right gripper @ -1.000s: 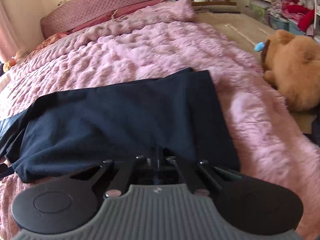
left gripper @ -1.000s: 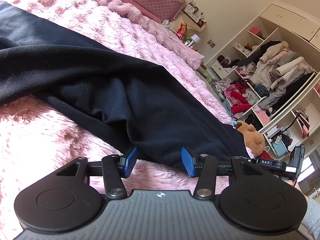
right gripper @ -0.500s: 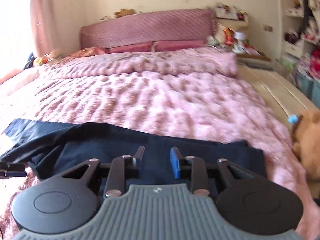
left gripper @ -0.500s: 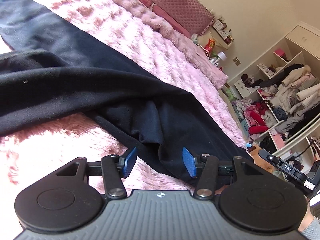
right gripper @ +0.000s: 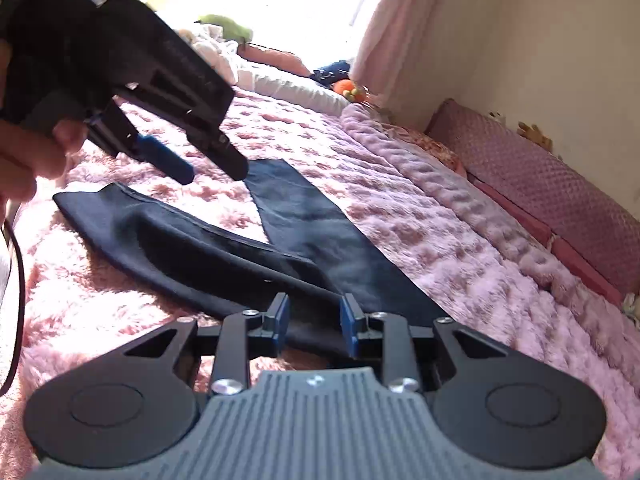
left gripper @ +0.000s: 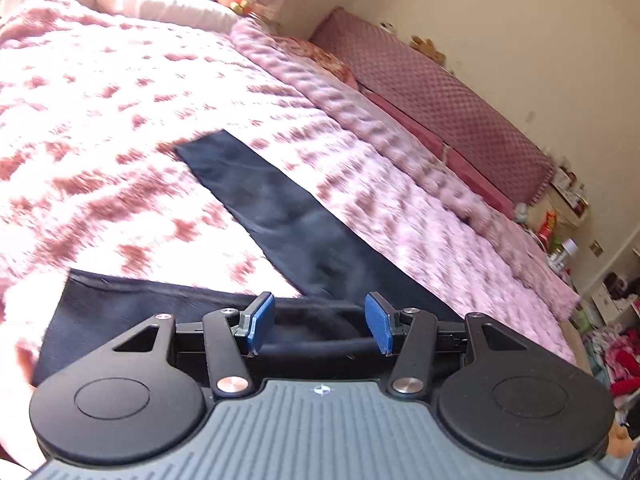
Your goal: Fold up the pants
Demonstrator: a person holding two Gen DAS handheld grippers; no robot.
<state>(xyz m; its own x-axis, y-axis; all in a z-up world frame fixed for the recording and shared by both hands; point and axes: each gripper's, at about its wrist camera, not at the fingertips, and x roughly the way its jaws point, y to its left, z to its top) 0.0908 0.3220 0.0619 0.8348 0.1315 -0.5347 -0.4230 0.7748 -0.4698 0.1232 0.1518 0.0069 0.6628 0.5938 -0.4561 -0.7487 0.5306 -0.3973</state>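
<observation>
**Pants splayed in a V ahead of both tools, neither tool gripping**

Left wrist view: left tool (left gripper: 318, 322) is wide open, blue pads (left gripper: 261, 322) well apart, nothing clamped. Dark navy pants (left gripper: 288, 220) lie flat on the pink fluffy bed cover (left gripper: 120, 120). One leg runs straight ahead of the tool and up-left, long axis away from it, cuff at the far end. The other leg's cuff end sits just ahead-left of the tool, close under the left pad. Black fabric fills the gap between the pads; can't tell if it touches them.

Right wrist view: right tool (right gripper: 314, 326) is open to a medium gap, nothing held. Pants (right gripper: 224, 256) show the full V: crotch and waist end right at this tool's tips, legs fanning ahead and to the left. The left tool (right gripper: 212, 168) hovers above the far cuffs, clear of the cloth, between the two leg ends.

Judgement: the left tool is nearer the cuffs, the right tool nearer the waist. The next move likely brings one leg over the other, across the V, so the grab belongs at a cuff.
</observation>
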